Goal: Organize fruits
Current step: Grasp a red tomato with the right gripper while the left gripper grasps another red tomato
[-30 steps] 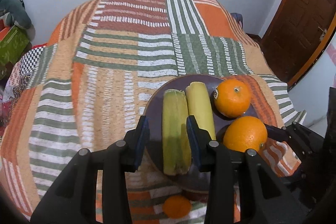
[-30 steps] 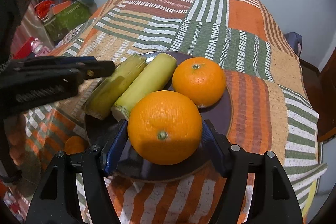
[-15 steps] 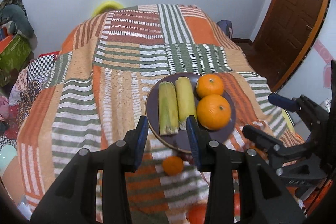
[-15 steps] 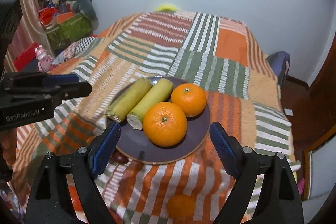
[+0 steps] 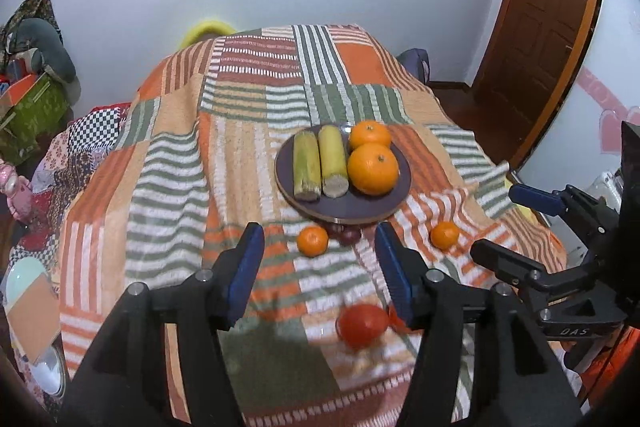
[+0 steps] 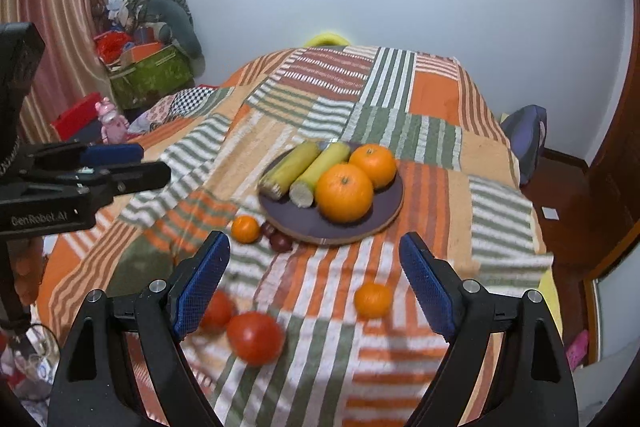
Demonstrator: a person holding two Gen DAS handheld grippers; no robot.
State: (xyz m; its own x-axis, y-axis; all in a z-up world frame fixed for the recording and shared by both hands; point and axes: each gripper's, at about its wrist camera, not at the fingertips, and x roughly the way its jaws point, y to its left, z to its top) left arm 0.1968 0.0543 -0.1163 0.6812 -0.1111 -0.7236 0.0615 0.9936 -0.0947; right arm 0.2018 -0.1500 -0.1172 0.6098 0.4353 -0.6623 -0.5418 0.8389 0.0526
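**Both grippers off the plate, loose fruit next**

Both hands are pulling back and up from the plate [image 5: 402, 187], and the view widens with them. A second ago the left gripper [image 5: 319, 253] straddled the greener corn [image 5: 306, 166] and the right gripper [image 6: 314, 281] was round the big orange [image 6: 345, 191]. Now both are clear of the plate, jaws apart with nothing between them; the left jaws have just been opening, and the right widened a moment sooner.

So two deliveries look complete: two corn cobs and two oranges sit side by side on the plate, untouched.

Plenty is left on the blanket [image 5: 168, 163]. A small orange [image 5: 312, 241] and a dark fruit [image 5: 349, 234] lie just at the plate's near rim, another small orange [image 5: 444, 235] off to the right, and a blurred tomato [image 6: 256, 337] nearer the grippers, with a second red fruit half hidden behind the right gripper's left finger. My guess: the tomato, or a small orange, goes next.
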